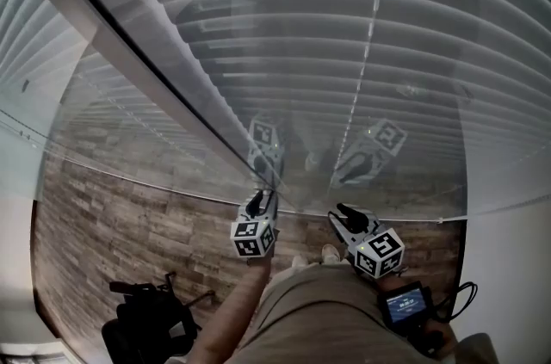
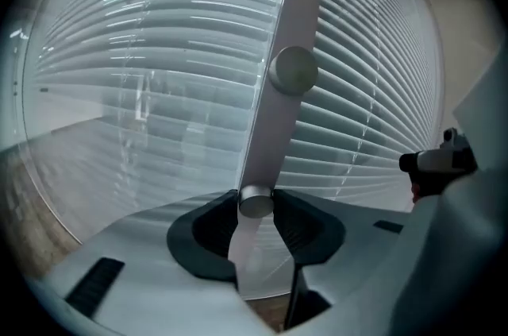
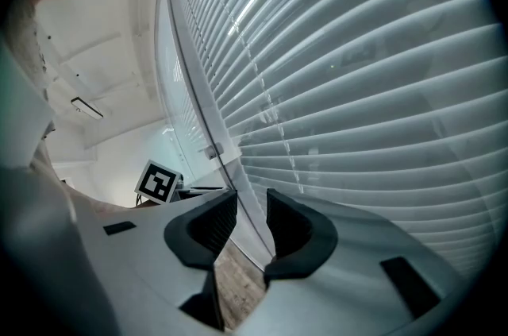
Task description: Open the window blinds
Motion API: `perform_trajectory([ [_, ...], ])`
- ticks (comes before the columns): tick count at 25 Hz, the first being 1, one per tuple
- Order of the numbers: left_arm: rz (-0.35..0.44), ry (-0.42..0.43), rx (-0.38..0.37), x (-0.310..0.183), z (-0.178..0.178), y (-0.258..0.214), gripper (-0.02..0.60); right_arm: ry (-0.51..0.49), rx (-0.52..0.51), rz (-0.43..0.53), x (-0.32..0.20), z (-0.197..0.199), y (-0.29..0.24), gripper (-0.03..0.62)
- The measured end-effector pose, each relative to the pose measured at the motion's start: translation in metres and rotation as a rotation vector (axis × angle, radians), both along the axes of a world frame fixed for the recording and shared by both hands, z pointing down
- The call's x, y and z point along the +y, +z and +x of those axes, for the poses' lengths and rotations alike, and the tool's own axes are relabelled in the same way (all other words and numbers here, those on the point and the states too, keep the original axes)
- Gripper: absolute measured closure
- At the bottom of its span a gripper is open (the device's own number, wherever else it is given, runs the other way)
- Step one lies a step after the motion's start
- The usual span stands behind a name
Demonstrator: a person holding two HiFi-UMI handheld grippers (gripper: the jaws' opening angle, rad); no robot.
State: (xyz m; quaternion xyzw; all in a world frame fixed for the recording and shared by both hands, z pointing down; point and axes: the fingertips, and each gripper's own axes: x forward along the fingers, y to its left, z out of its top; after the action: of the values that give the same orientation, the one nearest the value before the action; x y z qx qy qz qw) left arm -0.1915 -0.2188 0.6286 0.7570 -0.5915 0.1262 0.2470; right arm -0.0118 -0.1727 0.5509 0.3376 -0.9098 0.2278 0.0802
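I have two tongs in front of me, both low against the glass, with the window blinds (image 1: 430, 52) behind it. My left gripper (image 1: 258, 200) is clamped on the one wand (image 1: 129, 52), a long grey rod that runs up and away to the left across the pane. In the left gripper view the two pads sit on either side of the wand's lower end, pressing a round metal cap (image 2: 255, 202). A second round fitting (image 2: 294, 71) shows higher up the same wand (image 2: 290, 9). So I count two round pieces on one rod.

My right gripper (image 1: 346, 214) hangs just beside the left one. It holds nothing: in the right gripper view its two jaws stand a little apart, and only glass and wood floor show in the gap. The blind slats (image 3: 381, 88) there overlap one another.

The head view shows two marker cubes, one on each tool (image 1: 254, 238) (image 1: 380, 254), and two reflections of them in the glass above (image 1: 265, 134) (image 1: 387, 136). One ladder cord (image 1: 370, 35) runs down the slats. A single small screen (image 1: 405, 303) glows at my lower right. The wood floor (image 1: 103, 216) lies below.
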Motion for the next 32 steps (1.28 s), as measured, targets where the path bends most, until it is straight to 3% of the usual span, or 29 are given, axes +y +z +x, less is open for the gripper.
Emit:
perform_trajectory([
  [19,-0.006,0.005,-0.032,-0.001,0.005,-0.006,0.428,0.014,-0.002,0.005,-0.001,0.005,-0.009,0.473],
  [23,-0.002,0.010,0.005,0.000,0.006,-0.008,0.428,0.013,-0.004,0.009,0.000,0.004,-0.011,0.474],
  [28,-0.015,-0.006,-0.007,0.002,0.005,-0.002,0.428,0.008,-0.005,0.012,0.002,0.004,-0.007,0.473],
  [32,-0.020,-0.026,0.055,-0.003,0.002,-0.007,0.430,0.006,-0.004,0.011,-0.002,0.002,-0.013,0.473],
])
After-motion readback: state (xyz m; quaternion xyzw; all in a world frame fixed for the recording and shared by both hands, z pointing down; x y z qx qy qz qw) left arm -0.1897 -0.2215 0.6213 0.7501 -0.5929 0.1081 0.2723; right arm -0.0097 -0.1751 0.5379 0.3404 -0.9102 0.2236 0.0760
